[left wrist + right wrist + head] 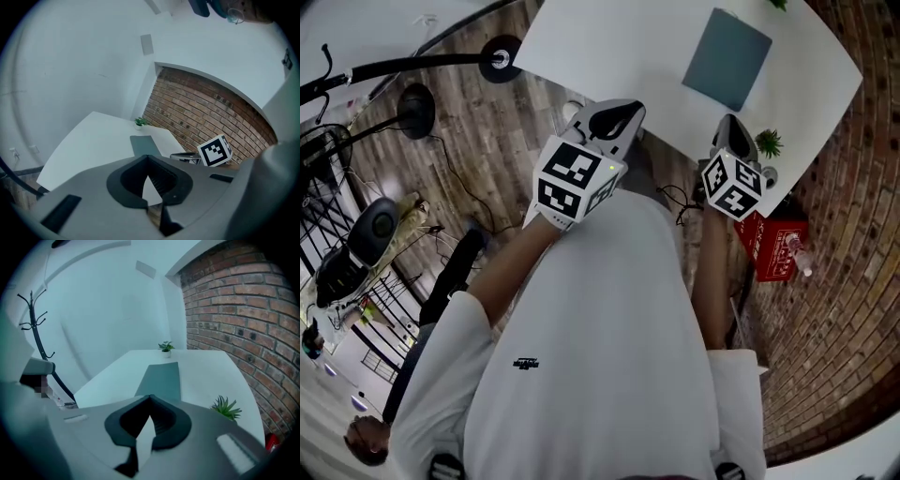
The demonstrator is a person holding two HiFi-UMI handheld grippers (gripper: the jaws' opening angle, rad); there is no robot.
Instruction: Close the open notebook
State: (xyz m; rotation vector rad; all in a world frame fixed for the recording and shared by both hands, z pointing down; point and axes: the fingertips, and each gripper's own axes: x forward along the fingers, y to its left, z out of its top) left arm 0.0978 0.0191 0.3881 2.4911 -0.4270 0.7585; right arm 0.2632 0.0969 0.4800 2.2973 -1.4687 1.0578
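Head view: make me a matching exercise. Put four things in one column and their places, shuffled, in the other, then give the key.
Things:
1. notebook
2. small plant
3. red box
4. left tool

Places:
A. on the white table, right at its near edge, beside the right tool
B. held up at the table's near edge, nothing in it
C. flat on the table top, away from both tools
D. down off the table, by the brick

Pairs: 1-C, 2-A, 3-D, 4-B.
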